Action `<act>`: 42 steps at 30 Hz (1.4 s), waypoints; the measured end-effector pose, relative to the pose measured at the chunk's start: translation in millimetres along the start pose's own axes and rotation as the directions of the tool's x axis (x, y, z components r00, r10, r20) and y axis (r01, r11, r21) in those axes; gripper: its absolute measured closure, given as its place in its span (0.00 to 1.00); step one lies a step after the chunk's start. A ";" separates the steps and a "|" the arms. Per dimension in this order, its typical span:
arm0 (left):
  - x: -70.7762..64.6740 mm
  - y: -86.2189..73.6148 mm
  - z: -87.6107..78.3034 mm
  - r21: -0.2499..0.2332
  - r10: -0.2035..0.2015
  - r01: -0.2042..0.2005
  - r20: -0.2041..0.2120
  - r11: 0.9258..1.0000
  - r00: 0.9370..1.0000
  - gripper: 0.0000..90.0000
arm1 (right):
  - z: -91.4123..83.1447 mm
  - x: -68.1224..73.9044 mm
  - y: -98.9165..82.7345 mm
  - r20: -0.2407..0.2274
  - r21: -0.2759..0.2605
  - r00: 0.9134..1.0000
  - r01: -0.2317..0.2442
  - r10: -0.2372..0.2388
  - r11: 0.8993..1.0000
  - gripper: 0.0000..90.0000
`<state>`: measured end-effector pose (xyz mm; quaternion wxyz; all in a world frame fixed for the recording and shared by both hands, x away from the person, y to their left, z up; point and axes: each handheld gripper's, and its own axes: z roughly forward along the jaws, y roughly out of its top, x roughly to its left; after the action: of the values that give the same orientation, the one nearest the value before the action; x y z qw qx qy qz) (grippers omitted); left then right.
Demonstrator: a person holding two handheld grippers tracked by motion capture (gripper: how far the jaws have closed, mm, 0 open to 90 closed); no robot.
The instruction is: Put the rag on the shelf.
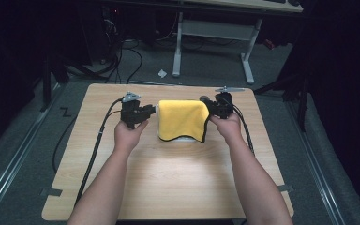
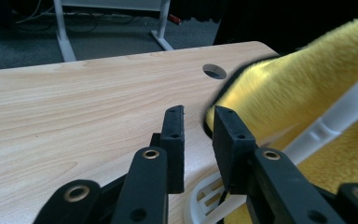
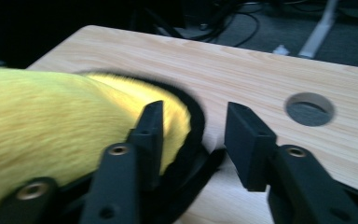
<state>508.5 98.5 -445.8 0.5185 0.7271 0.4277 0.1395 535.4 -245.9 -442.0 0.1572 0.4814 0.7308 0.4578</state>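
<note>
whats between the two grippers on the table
A yellow cloth draped over a white rack lies between the left gripper and the right gripper, as the high view shows.

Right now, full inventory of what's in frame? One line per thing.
towel: 1, yellow with dark edging, folded, draped over the rack at table centre
rack: 1, white plastic, under the towel
table: 1, light wood, with a round hole near a far corner
desk frame: 1, white, on the floor behind
left gripper: 1, black, jaws parted, at the towel's left edge
right gripper: 1, black, jaws apart, at the towel's right edge
forearms: 2, entering from the bottom
</note>
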 end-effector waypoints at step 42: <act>13.6 -42.4 -36.5 -0.006 -0.039 0.039 -0.027 0.999 0.999 0.70 | -61.2 1.9 -30.3 0.193 -0.043 0.973 0.133 -0.123 0.990 0.65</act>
<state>472.7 136.1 -470.6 0.5174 0.7152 0.4484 0.1404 476.5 -279.6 -434.0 0.2687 0.4703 0.7289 0.4188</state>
